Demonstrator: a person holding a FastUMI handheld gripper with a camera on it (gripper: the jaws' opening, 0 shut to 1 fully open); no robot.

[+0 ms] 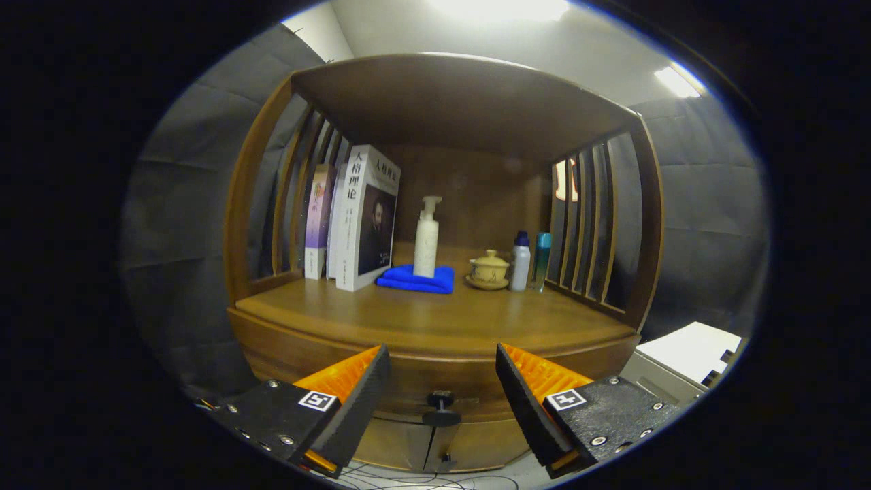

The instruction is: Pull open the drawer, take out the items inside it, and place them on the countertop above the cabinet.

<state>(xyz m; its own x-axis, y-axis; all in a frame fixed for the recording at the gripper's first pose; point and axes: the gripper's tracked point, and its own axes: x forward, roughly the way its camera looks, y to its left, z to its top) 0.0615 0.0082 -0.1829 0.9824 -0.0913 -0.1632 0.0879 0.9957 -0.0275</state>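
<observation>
Lining up on the drawer knob

My gripper (442,381) hangs spread, empty; drawer knob (441,408) sits just ahead between the fingers. Closing off-centre, I risk slipping off it.

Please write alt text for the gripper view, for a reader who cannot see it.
The open gripper faces a closed wooden drawer, its dark knob between the fingers. On the countertop above stand books, a pump bottle on a blue cloth, a lidded cup and two bottles.

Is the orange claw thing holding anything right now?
No. The gripper is open, holding nothing. The drawer knob sits in the gap between the two fingers, untouched, and the drawer looks shut.
</observation>
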